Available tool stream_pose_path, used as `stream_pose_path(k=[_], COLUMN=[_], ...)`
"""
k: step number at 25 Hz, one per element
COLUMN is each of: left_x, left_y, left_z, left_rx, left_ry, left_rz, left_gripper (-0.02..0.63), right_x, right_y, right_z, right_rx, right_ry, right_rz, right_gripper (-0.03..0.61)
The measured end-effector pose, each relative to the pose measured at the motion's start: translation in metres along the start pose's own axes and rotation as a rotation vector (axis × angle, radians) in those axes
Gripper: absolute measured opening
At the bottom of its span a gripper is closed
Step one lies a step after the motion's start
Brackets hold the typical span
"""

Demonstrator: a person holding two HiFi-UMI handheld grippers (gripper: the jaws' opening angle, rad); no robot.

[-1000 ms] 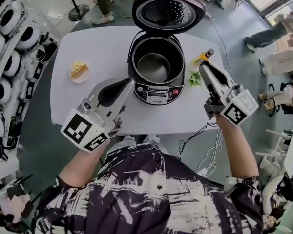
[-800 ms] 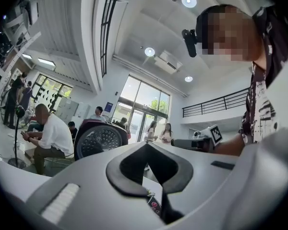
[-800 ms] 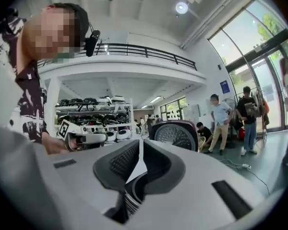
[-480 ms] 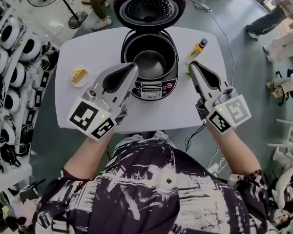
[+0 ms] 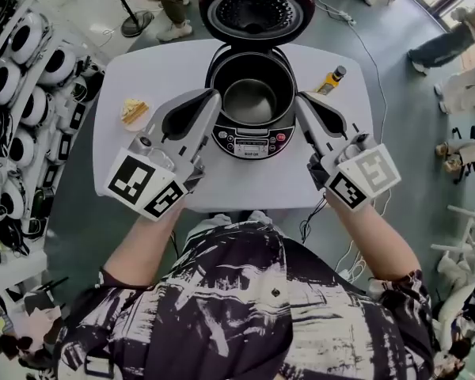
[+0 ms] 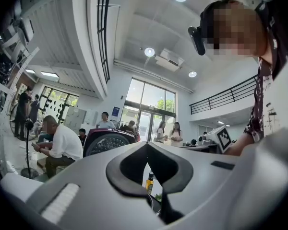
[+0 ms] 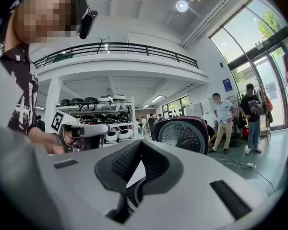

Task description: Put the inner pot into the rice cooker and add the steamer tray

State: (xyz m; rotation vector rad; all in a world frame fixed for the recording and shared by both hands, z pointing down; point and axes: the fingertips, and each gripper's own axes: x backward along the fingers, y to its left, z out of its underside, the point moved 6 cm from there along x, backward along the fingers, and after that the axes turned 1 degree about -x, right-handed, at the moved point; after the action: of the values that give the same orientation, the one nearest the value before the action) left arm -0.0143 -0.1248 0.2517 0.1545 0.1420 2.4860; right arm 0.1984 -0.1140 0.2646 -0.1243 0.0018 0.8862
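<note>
The rice cooker (image 5: 252, 139) stands open on the white table (image 5: 162, 70), its maroon lid (image 5: 256, 10) tilted back. The metal inner pot (image 5: 250, 101) sits inside the body. I see no steamer tray in any view. My left gripper (image 5: 214, 95) is shut and empty, its tips beside the cooker's left rim. My right gripper (image 5: 299, 100) is also shut and empty, its tips by the right rim. In the left gripper view the left gripper (image 6: 146, 145) points past the lid (image 6: 105, 143). The right gripper (image 7: 140, 143) faces the lid (image 7: 182, 134) from the other side.
A yellow bottle (image 5: 332, 77) stands on the table right of the cooker. A small plate of food (image 5: 133, 111) lies at the left. Shelves of appliances (image 5: 32, 46) line the left wall. A fan stand (image 5: 131, 14), cables and seated people are beyond the table.
Both grippers have come in toward the cooker and now flank its rim; the right one moved left from near the bottle. The cooker has stayed put.
</note>
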Motion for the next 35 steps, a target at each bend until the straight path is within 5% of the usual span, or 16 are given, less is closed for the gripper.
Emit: stream_pose_path(k=[8,14,15,18,21,27,35], left_x=[0.074,0.192,0.211,0.263,0.312,0.387,0.409], left_y=[0.028,0.072,0.078,0.090,0.100,0.110,0.113], left_z=[-0.012,-0.005,-0.002,0.009,0.023,0.036,0.040], left_rx=[-0.039,-0.012,-0.003,0.021,0.044,0.093,0.107], left_ry=[-0.040,-0.063,-0.069,-0.086,-0.101,-0.114,-0.118], left_rz=[-0.219,-0.436,-0.470,-0.566,-0.634,-0.740,-0.784], left_gripper=[0.005,0.005,0.005,0.005,0.005,0.005,0.005], right_x=[-0.104,-0.235,-0.251,-0.284,-0.297,-0.303,-0.302], right_y=[0.080,0.176,0.185,0.195,0.189,0.175,0.163], right_z=[0.024,0.143,0.172,0.258,0.322,0.383,0.409], right_rx=[-0.008,-0.009,-0.004,-0.022,0.048,0.184,0.250], right_ry=[0.148,0.469,0.555,0.818,0.994,1.217,1.323], right_rz=[-0.339,-0.476,-0.472,-0.462,-0.407,-0.284,-0.206], right_gripper=[-0.002,0.000,0.023,0.292,0.319,0.307,0.030])
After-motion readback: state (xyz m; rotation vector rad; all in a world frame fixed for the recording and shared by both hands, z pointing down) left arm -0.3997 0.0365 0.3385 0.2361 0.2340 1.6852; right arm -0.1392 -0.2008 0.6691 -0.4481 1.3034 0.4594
